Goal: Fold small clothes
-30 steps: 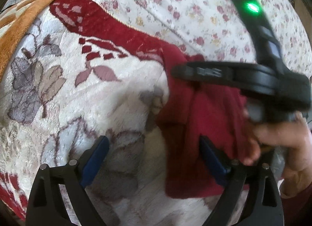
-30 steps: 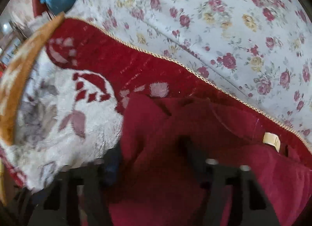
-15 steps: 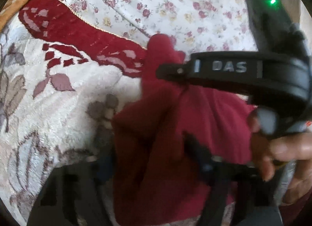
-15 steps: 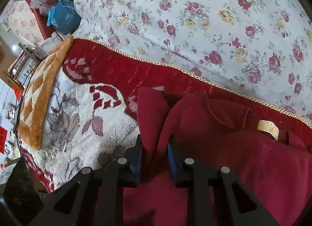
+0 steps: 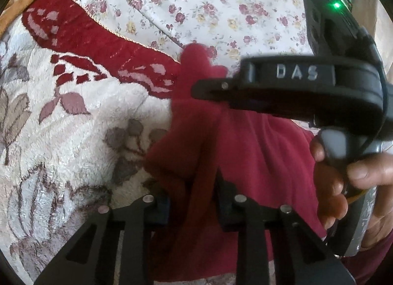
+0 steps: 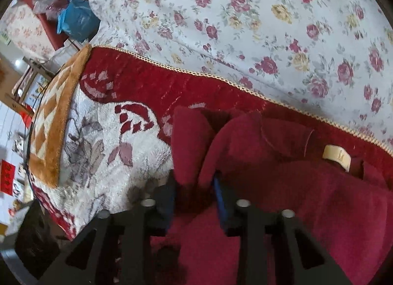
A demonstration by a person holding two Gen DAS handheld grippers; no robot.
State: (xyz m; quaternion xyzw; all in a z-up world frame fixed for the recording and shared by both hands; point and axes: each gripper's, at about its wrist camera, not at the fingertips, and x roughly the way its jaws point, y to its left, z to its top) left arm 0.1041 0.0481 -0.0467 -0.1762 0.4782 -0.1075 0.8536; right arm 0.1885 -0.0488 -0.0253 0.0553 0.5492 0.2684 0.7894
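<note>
Plush cream-and-red blanket [image 5: 73, 137] carries the dark red garment [image 5: 258, 157], which lies along its red border beside a rose-print sheet [image 6: 270, 26]. The left gripper [image 5: 192, 201] is closing, pinching a garment fold. The right gripper [image 6: 194, 196], marked "DAS", is opening around another fold. A cream tag [image 6: 336, 157] reads "M".

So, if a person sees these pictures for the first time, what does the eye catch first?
First the dark red garment, bunched on a plush white and red blanket with a leaf pattern. Its fold stands between the fingers of the left tool, which are closing on it, and of the right tool, which are opening. Behind lies a rose-print sheet.
</note>
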